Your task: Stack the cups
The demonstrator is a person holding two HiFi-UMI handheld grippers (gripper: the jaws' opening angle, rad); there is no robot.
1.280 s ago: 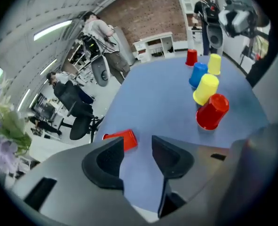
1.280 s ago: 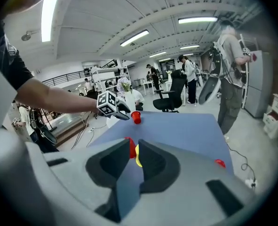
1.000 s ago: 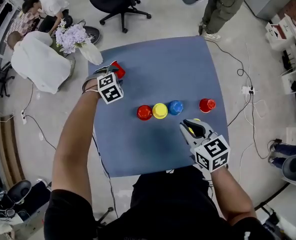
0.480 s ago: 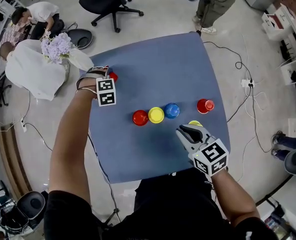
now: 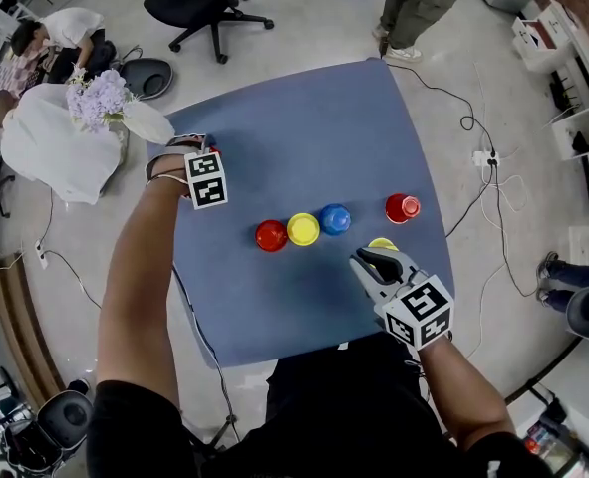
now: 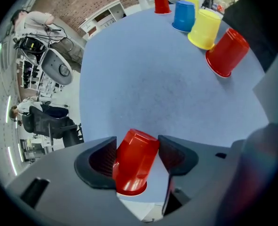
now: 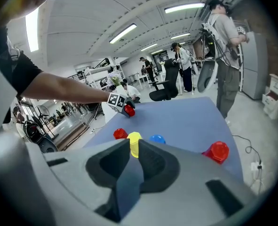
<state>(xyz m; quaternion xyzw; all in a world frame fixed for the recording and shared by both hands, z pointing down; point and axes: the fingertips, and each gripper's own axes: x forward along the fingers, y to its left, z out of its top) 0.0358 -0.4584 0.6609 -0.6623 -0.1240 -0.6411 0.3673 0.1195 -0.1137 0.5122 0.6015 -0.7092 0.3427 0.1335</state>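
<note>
Nearest me, my right claw (image 5: 364,259) is pinched to a slit, and I take the sliver of yellow in it for the wall of the yellow cup (image 5: 382,244) at its tips, just short of the row of cups (image 5: 303,229) in the middle of the table (image 5: 314,137). Farther off, by the table's left edge, my left claw (image 6: 137,141) has just been opening and stands wide around the red cup (image 6: 133,166), which leans toward one pad. To release cleanly, I should draw that claw straight back along its jaws, brushing neither side, so the cup doesn't tip.
</note>
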